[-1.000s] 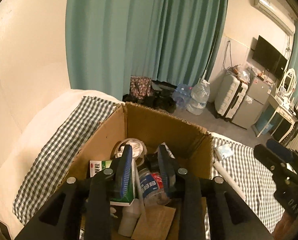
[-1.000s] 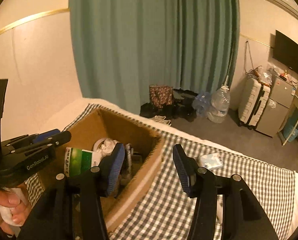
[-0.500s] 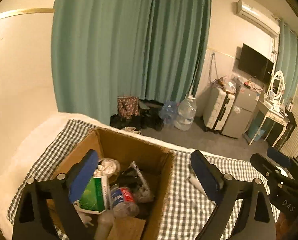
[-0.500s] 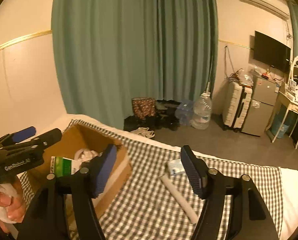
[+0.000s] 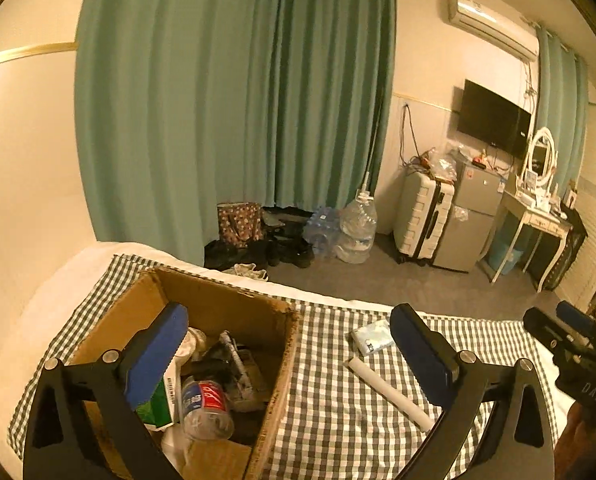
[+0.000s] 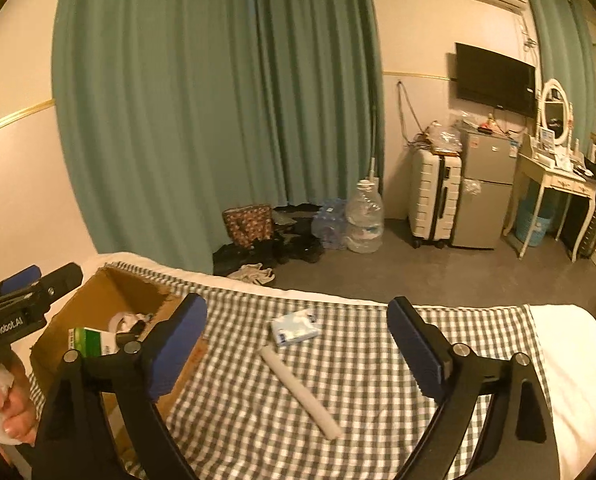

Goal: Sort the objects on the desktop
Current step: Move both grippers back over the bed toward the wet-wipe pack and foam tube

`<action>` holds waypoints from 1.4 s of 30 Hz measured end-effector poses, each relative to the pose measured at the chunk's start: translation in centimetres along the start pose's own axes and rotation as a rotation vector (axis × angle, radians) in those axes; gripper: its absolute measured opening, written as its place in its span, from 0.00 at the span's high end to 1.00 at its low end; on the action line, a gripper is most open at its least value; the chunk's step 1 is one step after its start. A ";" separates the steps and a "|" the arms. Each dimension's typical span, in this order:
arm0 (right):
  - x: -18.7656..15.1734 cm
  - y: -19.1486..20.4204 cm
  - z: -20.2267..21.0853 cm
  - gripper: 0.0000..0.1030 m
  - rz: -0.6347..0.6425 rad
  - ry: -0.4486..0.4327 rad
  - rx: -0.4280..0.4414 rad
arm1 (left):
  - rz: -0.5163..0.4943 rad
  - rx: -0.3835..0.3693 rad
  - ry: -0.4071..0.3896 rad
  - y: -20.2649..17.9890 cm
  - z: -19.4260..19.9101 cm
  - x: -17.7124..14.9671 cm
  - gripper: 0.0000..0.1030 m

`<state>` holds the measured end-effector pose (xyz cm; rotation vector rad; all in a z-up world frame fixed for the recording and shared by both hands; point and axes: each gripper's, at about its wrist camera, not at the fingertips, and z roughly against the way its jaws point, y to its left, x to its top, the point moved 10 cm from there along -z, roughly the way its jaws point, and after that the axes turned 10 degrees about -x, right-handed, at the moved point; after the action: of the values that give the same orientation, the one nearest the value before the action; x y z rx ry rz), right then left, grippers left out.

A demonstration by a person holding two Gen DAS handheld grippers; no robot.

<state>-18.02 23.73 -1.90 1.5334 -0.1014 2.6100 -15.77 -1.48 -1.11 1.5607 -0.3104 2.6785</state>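
White tube between spread fingers

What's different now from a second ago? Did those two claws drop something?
Both have spread and drawn back from the cardboard box. The left gripper stood over the bottle in the box; its jaws are opening, empty. The right gripper, also opening and empty, now faces the white tube. Tube and tissue packet stayed put.

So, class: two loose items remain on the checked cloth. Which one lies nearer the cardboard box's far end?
The small pale-blue packet; the white tube lies closer to the camera.
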 end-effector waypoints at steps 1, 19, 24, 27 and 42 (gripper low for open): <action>-0.1 -0.5 -0.1 0.09 -0.007 0.001 -0.004 | -0.006 0.000 0.005 -0.4 -0.2 -0.1 0.00; -11.6 -1.4 -9.2 0.23 0.070 0.266 0.027 | -0.074 -0.022 0.113 -3.5 -6.1 -4.1 0.00; -15.7 -0.7 -11.3 0.33 0.108 0.358 0.046 | -0.097 -0.057 0.165 -4.9 -9.2 -6.6 0.00; -18.5 -0.8 -12.9 0.47 0.116 0.430 0.053 | -0.135 -0.079 0.189 -6.3 -11.0 -7.5 0.00; -21.2 -0.5 -16.9 0.84 0.183 0.511 0.045 | -0.162 -0.031 0.268 -7.2 -21.6 -10.0 0.00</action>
<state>-22.31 24.77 -28.67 0.8560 -0.1423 3.0746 -28.43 10.28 -18.98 1.1448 -0.2056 2.6942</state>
